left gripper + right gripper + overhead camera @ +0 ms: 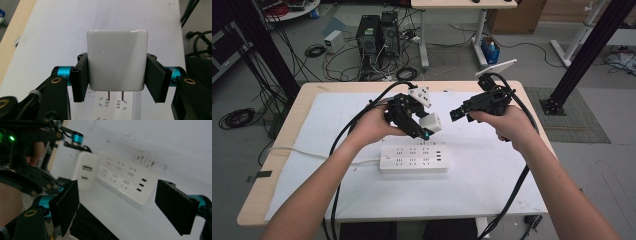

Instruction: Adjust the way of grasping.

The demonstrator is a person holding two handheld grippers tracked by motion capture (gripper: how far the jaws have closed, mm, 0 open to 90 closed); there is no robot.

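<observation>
White charger block [117, 60] pinched in the left claw [117, 77], held above the power strip [413, 158] at centre frame.

Likely light, rigid, glossy and slippery; best gripped on the flat side faces, as here, clear of the two prongs [115, 95] pointing down. Rounded corners, two ports on one face. Right claw [123, 207] spread wide, holding nothing, right of centre above the table [492, 175].

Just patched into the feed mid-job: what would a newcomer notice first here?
First, the glossy white square plug-in charger, clamped in the left gripper above the table, prongs down. Right below lies the white rectangular power strip on the white table cover. The right gripper hangs open beside it, holding nothing.
</observation>
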